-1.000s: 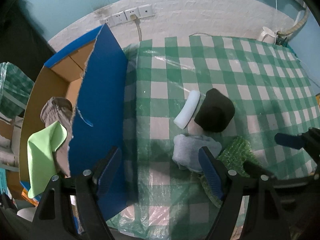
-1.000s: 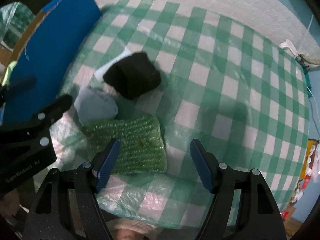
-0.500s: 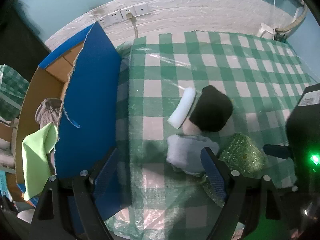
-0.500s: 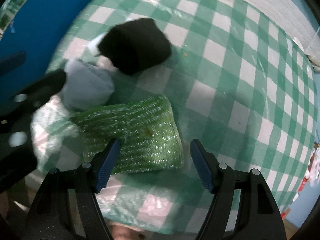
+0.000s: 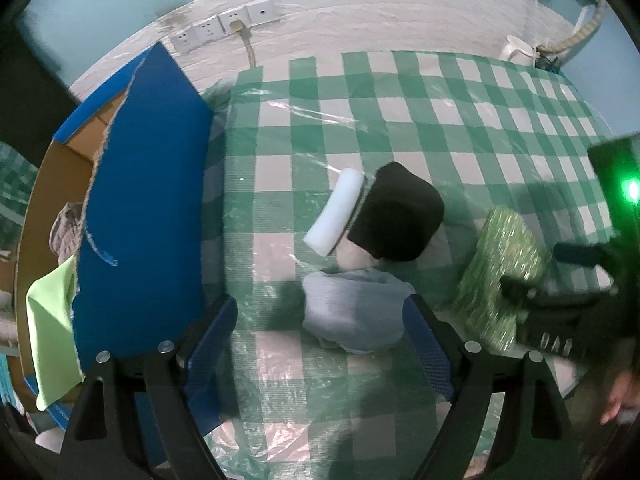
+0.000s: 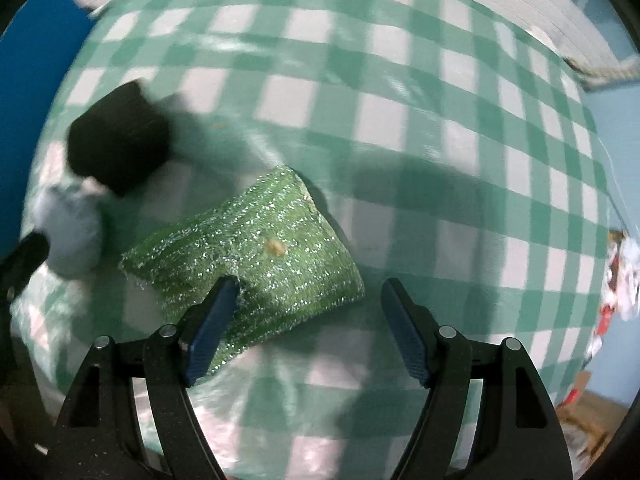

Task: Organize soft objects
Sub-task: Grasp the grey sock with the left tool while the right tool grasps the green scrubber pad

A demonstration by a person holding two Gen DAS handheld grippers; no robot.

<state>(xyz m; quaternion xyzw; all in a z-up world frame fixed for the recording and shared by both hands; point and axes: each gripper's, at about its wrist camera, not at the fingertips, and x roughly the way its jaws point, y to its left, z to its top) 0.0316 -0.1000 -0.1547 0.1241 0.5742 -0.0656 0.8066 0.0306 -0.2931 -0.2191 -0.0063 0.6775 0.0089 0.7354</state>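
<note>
On the checked tablecloth [image 5: 400, 92] four soft items are counted, one white foam strip [image 5: 334, 218], one black pad [image 5: 396, 212], one grey bundle [image 5: 352, 312] framed untouched by the wide, just-opened left gripper [image 5: 324, 340], and one green scourer [image 6: 256, 256] pressed by one finger [image 6: 212, 320] of the spread right gripper [image 6: 308, 312].

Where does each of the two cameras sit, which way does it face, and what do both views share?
Left wrist: on the left claw, angled steeply down at the grey cloth and blue box flap; own open claw, the right claw and fingers show.
Right wrist: on the right claw, looking straight down at the green glitter sponge; own open claw shows.
Shared: sponge, grey cloth, black sponge.
</note>
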